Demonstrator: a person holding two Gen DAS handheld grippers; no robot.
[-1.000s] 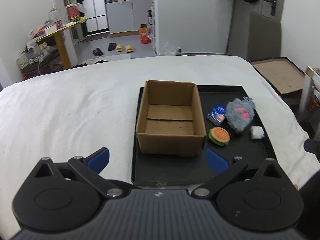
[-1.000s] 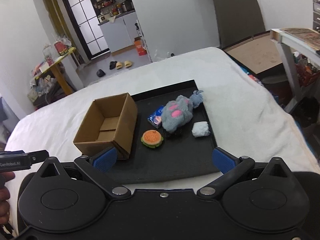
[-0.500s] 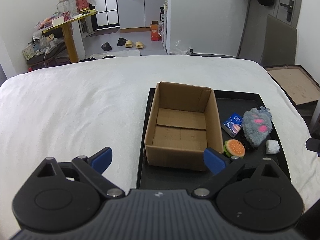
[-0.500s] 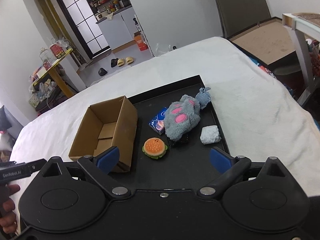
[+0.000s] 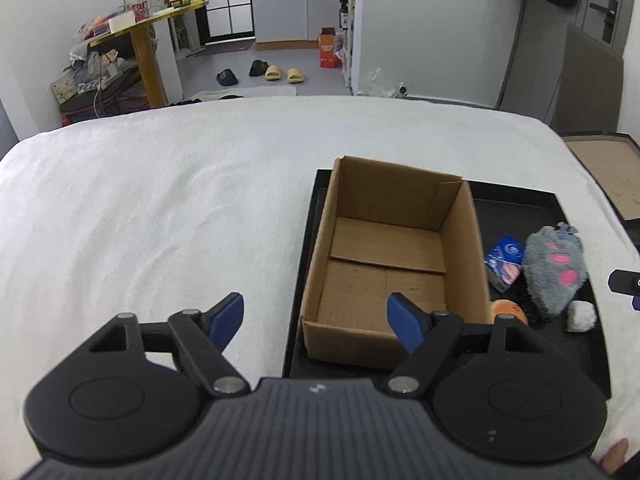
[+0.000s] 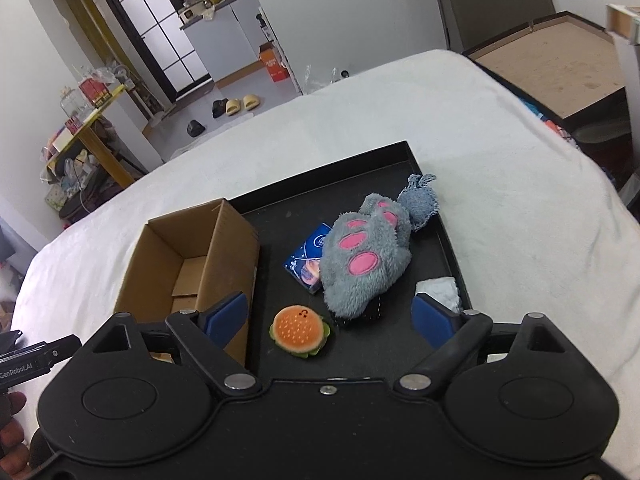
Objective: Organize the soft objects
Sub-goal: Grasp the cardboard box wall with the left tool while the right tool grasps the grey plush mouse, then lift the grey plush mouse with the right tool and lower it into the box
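On black tray (image 6: 448,240): one cardboard box (image 6: 224,256), five soft items.

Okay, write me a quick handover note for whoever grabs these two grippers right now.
Left gripper: open, holding nothing, near the cardboard box.
Right gripper: open, holding nothing, above the burger plush.
On the black tray beside the box: burger plush, grey paw plush, blue packet, white cloth wad, denim pouch.
Done: nothing, the box shows no items inside.
Left: move the soft items into the box.
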